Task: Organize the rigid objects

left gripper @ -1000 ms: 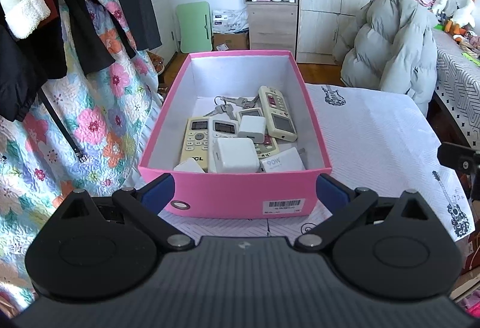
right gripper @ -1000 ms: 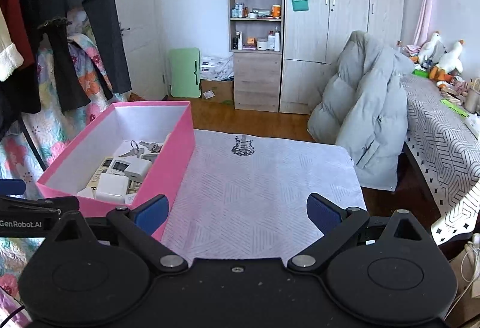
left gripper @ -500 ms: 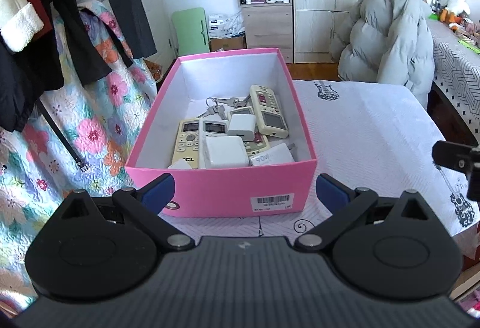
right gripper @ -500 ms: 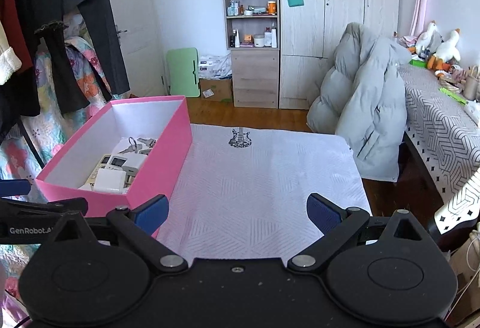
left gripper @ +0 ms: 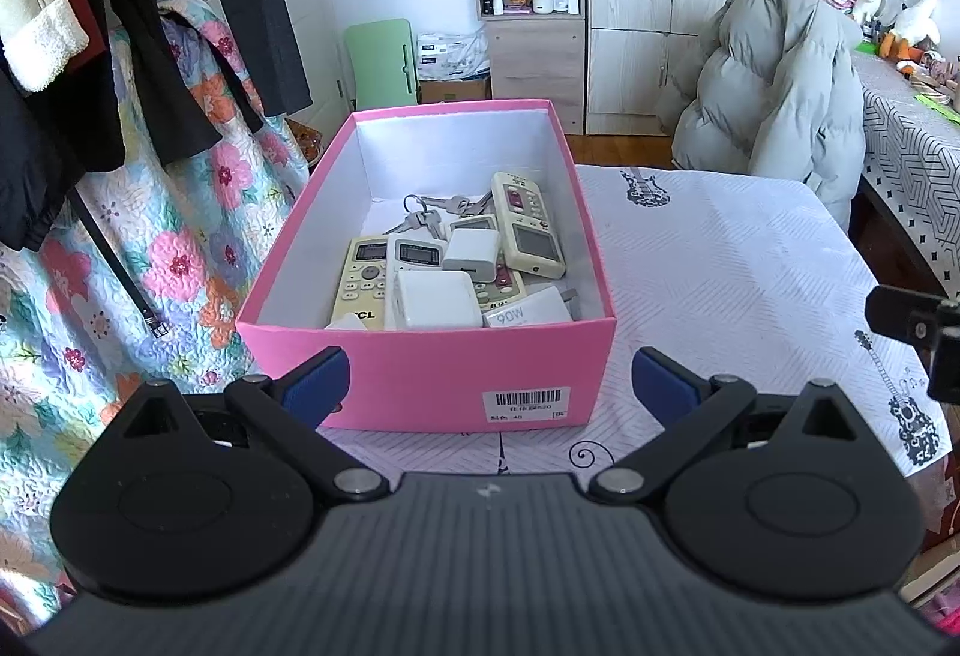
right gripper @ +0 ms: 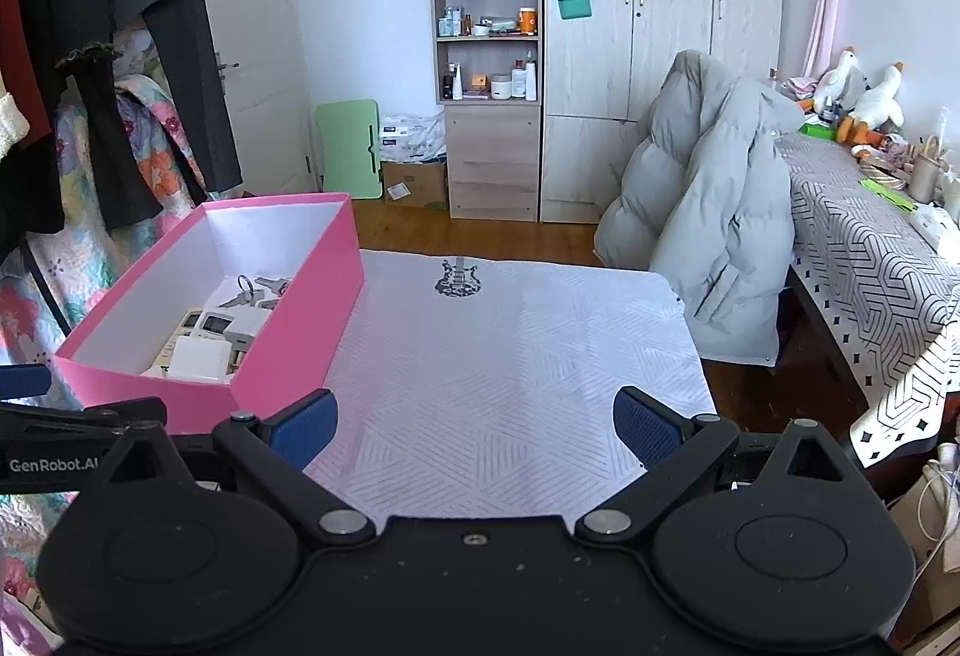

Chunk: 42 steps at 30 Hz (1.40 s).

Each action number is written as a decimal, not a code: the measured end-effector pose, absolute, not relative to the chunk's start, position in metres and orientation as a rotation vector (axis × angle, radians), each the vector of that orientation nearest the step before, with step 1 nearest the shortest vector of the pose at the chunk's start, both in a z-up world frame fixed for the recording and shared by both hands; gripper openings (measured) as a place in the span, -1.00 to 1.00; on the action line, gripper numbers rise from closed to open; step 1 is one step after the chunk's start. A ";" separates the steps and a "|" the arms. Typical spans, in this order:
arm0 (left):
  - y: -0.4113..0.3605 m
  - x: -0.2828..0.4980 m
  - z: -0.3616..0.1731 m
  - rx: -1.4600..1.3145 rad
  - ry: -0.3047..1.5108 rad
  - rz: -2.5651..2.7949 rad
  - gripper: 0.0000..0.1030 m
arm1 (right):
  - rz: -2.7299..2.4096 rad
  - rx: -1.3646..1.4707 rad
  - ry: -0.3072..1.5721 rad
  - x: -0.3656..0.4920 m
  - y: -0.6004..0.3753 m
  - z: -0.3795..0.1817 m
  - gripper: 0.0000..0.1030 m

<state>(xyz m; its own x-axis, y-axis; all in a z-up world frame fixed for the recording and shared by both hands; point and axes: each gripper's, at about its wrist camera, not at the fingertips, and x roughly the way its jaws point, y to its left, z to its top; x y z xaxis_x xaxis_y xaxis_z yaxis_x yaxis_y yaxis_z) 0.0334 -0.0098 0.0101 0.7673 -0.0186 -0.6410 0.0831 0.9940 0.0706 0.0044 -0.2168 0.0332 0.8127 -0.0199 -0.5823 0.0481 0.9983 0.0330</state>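
Note:
A pink box stands on the left of the white table cloth. It holds several remote controls, white chargers and a bunch of keys. My left gripper is open and empty, just in front of the box's near wall. My right gripper is open and empty over the cloth, to the right of the box. The left gripper's side shows at the left edge of the right wrist view.
Hanging clothes and a floral quilt are at the left. A grey puffer jacket hangs on a chair behind the table. A second table with a patterned cloth is at the right. A shelf and wardrobe stand at the back.
Both grippers have drawn back and risen a little from the box, which now looks smaller and lower in both views. Both stay open and empty.

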 end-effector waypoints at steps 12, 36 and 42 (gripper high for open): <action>-0.010 0.033 0.008 0.093 0.689 -0.055 1.00 | -0.026 0.034 0.635 0.005 -0.211 0.031 0.94; -0.002 0.033 0.007 0.088 0.695 -0.030 1.00 | -0.021 0.024 0.649 0.003 -0.205 0.031 0.94; -0.001 0.032 0.006 0.099 0.695 -0.027 1.00 | -0.016 0.020 0.648 0.003 -0.204 0.031 0.94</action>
<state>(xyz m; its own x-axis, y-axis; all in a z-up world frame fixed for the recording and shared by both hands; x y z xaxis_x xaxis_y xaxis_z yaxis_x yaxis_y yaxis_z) 0.0319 -0.0014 0.0063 0.7682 0.0080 -0.6402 0.0579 0.9950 0.0819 0.0025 -0.2038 0.0307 0.7973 -0.0083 -0.6036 0.0210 0.9997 0.0140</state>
